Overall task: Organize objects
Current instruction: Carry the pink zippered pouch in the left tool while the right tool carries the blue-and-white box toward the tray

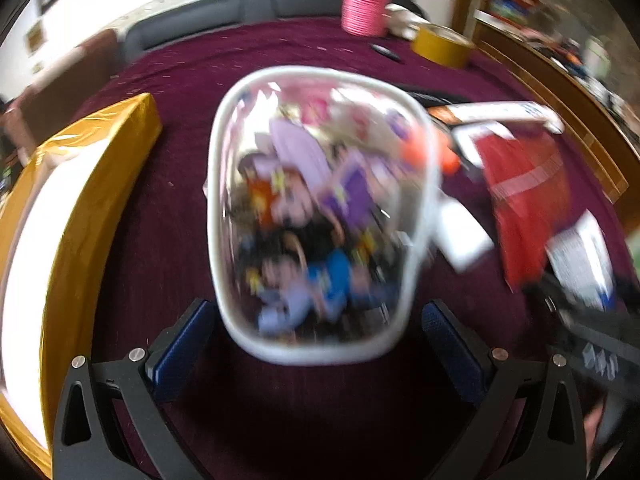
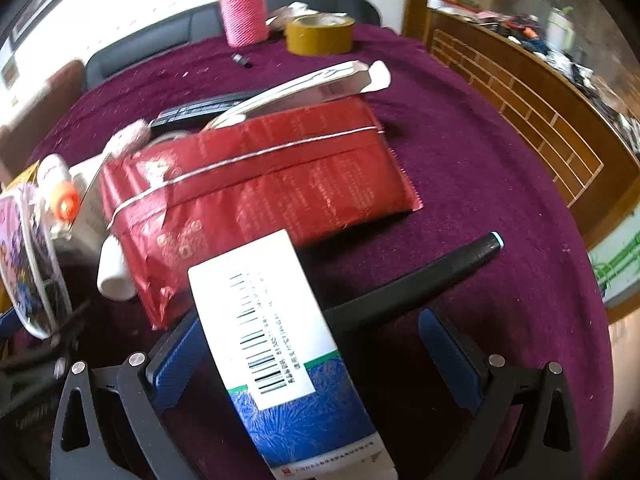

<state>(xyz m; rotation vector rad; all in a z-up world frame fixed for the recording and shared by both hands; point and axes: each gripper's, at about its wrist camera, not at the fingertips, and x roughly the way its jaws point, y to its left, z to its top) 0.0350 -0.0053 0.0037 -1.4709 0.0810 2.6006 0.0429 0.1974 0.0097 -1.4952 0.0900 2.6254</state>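
Blue-padded left gripper [image 1: 320, 344] spread wide, nothing clamped; white-rimmed clear basket [image 1: 420, 216] of blurred colourful toys just beyond its fingertips on maroon tablecloth [image 1: 168, 216]. Right gripper [image 2: 316, 356] fingers also apart; white-and-blue barcoded box [image 2: 280, 344] lies between them, contact unclear. Black pen [image 2: 440, 268] beside box. Beyond: red foil pouch [image 2: 260, 184], black remote [image 2: 200, 112]. Farthest: yellow tape roll [image 2: 320, 36], pink woven-sleeved flask [image 2: 244, 12].

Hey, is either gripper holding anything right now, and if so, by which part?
Nothing is held. The left gripper is open around the near end of the clear pouch; the right gripper is open over the blue-and-white box, pads not pressing it.
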